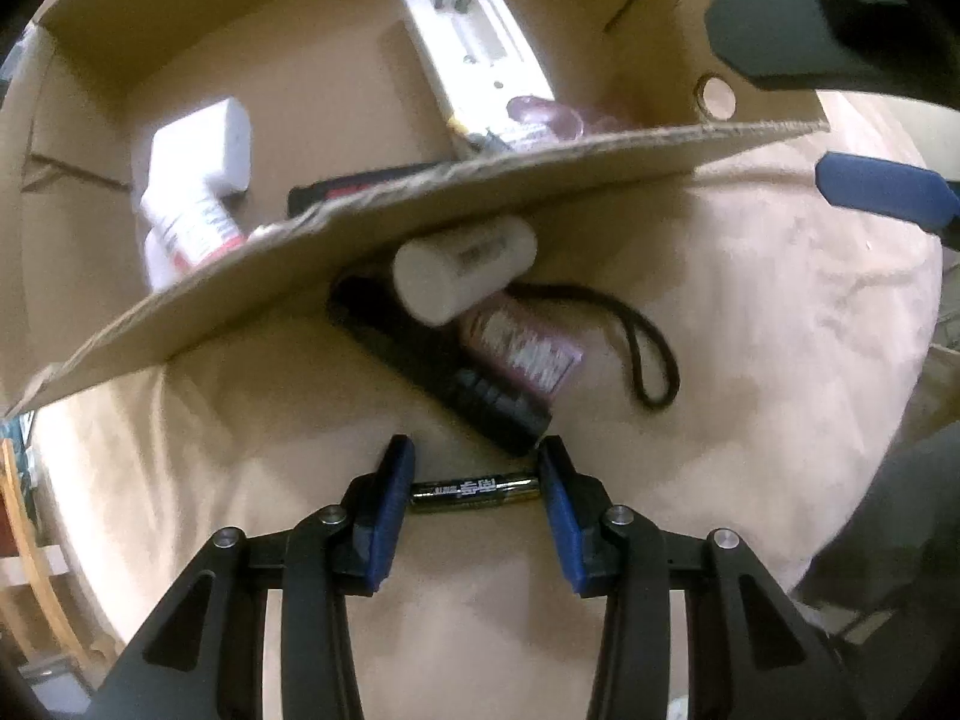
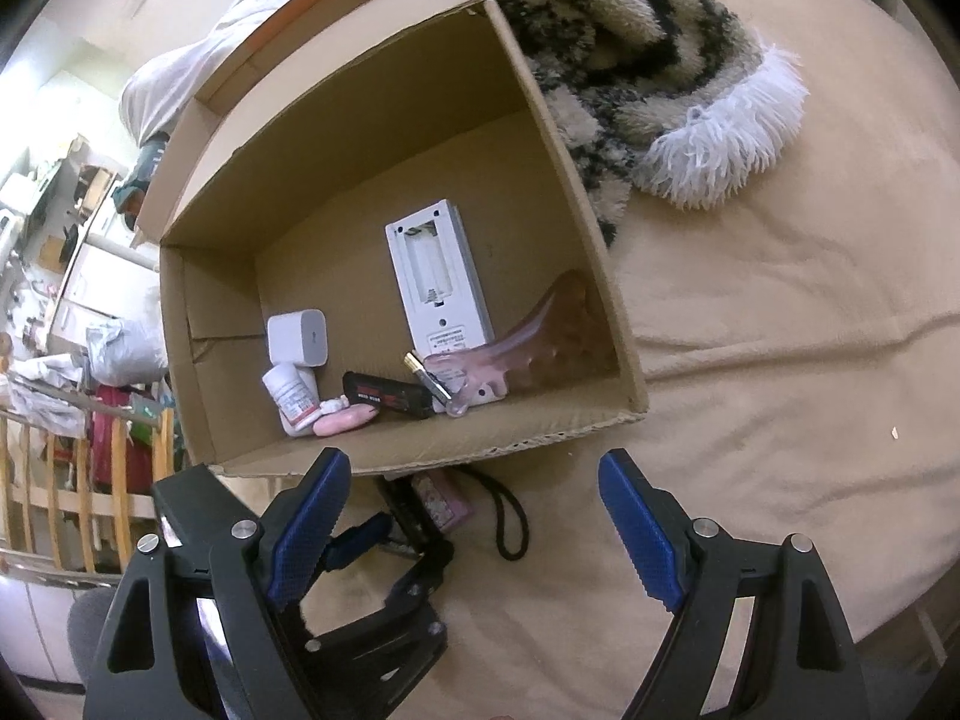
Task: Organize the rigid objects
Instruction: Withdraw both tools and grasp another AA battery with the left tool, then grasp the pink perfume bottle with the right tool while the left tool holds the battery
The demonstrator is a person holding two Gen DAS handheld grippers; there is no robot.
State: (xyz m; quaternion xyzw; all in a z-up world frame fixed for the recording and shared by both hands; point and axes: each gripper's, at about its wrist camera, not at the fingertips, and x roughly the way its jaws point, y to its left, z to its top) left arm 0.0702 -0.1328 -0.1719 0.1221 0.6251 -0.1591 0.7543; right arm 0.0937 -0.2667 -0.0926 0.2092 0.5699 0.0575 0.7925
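Observation:
My left gripper [image 1: 477, 462] points down at the beige sheet and is shut on a black AA battery [image 1: 471, 492], its pads pressing on the battery's two ends. Just beyond it a black flashlight [image 1: 444, 372] with a lanyard, a pink patterned case [image 1: 522, 348] and a white cylinder [image 1: 462, 270] lie against the cardboard box [image 1: 420, 192]. Inside the box [image 2: 420, 450] are a white device with an open battery bay [image 2: 438, 282], a pill bottle [image 2: 291, 396], a white adapter [image 2: 297, 336] and another battery [image 2: 429, 375]. My right gripper [image 2: 474, 459] hangs open over the box's near edge, with nothing between its pads.
A black-and-cream shaggy throw [image 2: 600, 30] and a white fluffy item [image 2: 720, 132] lie beside the box's far right wall. The beige sheet [image 2: 750, 330] stretches to the right. A wooden rail [image 2: 60, 480] and room clutter stand off the bed's left side.

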